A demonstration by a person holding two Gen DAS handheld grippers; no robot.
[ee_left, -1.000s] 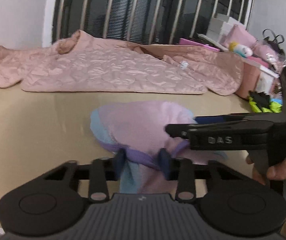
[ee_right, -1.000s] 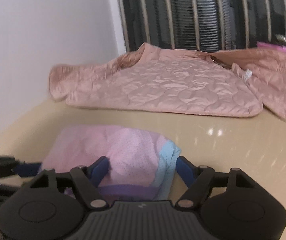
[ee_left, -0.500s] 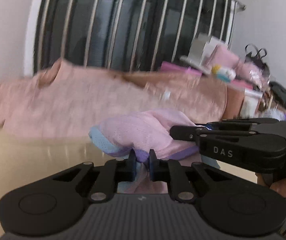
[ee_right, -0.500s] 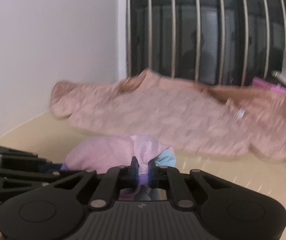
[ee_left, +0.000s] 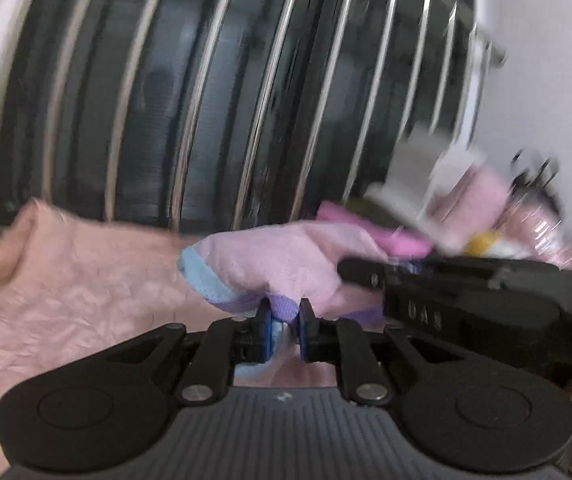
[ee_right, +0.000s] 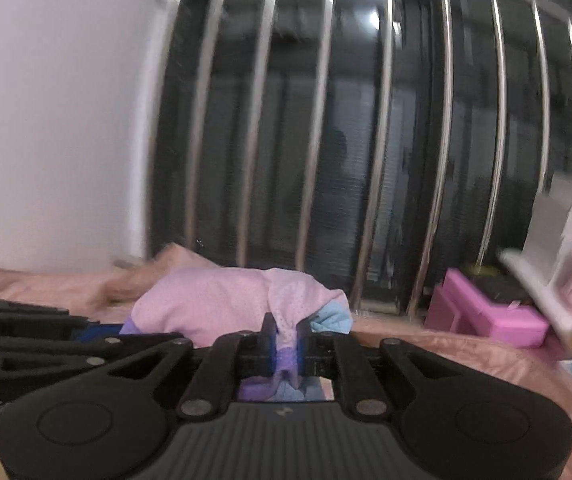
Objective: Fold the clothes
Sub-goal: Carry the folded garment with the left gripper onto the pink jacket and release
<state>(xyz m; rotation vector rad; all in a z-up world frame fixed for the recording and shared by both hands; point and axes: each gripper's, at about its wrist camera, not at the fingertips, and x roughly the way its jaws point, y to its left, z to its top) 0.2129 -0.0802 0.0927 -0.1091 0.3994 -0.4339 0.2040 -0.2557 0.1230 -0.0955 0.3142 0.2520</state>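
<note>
The small pink mesh garment (ee_left: 286,264) hangs between both tools above the quilted pink jacket (ee_left: 66,280); left gripper (ee_left: 285,322) and right gripper (ee_right: 285,342) each pinch its purple hem, which looks light, limp, best held there

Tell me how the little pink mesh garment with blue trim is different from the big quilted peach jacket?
The pink mesh garment is small, thin and dotted with holes; the quilted peach jacket is far bigger and puffy. The garment is pinched and lifted by both grippers; the jacket lies spread out behind it. Both are pinkish.
</note>
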